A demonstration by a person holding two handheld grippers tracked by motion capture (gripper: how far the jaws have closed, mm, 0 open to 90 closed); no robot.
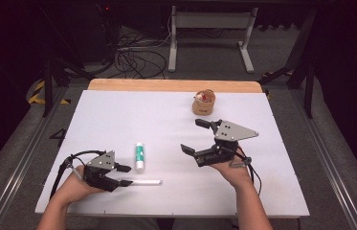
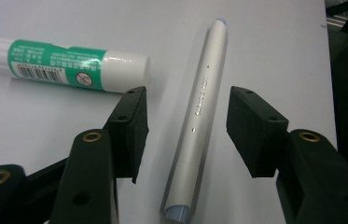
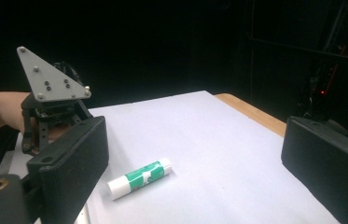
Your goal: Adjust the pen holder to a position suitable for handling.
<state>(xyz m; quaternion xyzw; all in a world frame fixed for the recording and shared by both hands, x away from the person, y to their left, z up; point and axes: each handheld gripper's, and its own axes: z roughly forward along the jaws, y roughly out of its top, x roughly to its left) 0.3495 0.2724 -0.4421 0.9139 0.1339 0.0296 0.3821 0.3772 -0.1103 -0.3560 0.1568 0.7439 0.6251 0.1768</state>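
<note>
The silver pen [image 2: 199,112] lies between my left gripper's [image 2: 188,126] pads, which stand apart from it, ungrasped; closing and lifting remain. My right gripper [image 3: 195,158] hangs open, empty.

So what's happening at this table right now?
A person works two handheld grippers over a white table. The left gripper is down at the near edge with its jaws on either side of a silver pen that lies flat; gaps show on both sides, so the pen is not yet gripped. A green and white glue stick lies just beside it. The right gripper is held wide open above the table, holding nothing. A small brown cup stands at the far side.
</note>
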